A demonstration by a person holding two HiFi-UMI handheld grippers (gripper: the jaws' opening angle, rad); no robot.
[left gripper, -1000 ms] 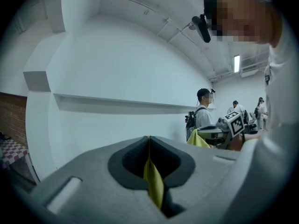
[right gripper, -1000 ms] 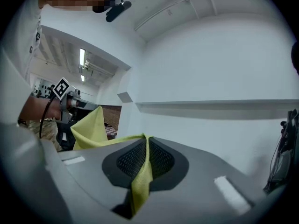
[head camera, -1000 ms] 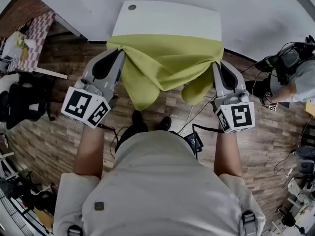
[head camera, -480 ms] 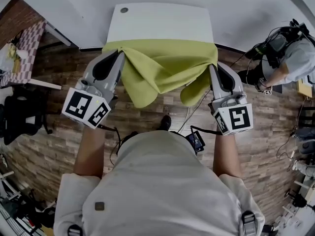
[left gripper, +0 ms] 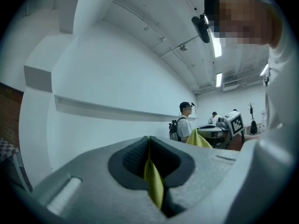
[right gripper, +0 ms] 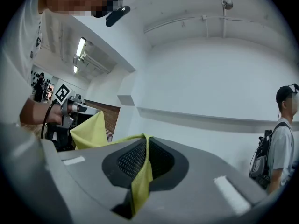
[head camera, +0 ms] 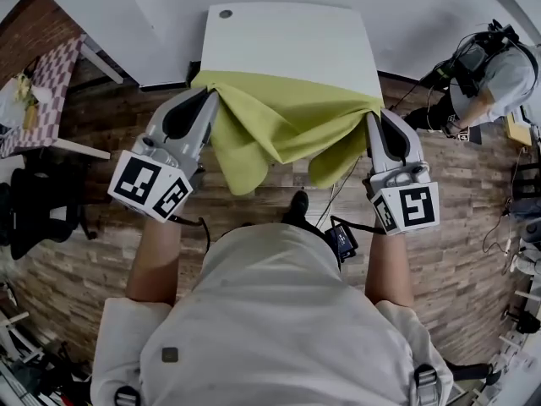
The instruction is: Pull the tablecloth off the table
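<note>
The left gripper (head camera: 209, 101) and the right gripper (head camera: 373, 118) are each clamped on a near corner of the soft yellow-green fabric tablecloth (head camera: 287, 112), holding it spread between them so its far edge, apparently on the white rectangular table (head camera: 287, 36), slides off evenly

We take this place for robotics or data-recording lab, not home.

- Head view: wood-plank floor (head camera: 76, 227); black cables (head camera: 420, 80) loose on it at 2 o'clock; stands and gear (head camera: 522, 265) at 3 o'clock edge.
- Second person (head camera: 494, 70) at 2 o'clock, with backpack rig.
- Table with checked cloth (head camera: 42, 91) and brick wall (head camera: 38, 11) at 10 o'clock.
- Our left gripper (head camera: 210, 98) and right gripper (head camera: 373, 115) carry square-marker cubes.
- Gripper views: bare white walls, exposed ceiling pipes (right gripper: 205, 18), tube lights (left gripper: 218, 80).
</note>
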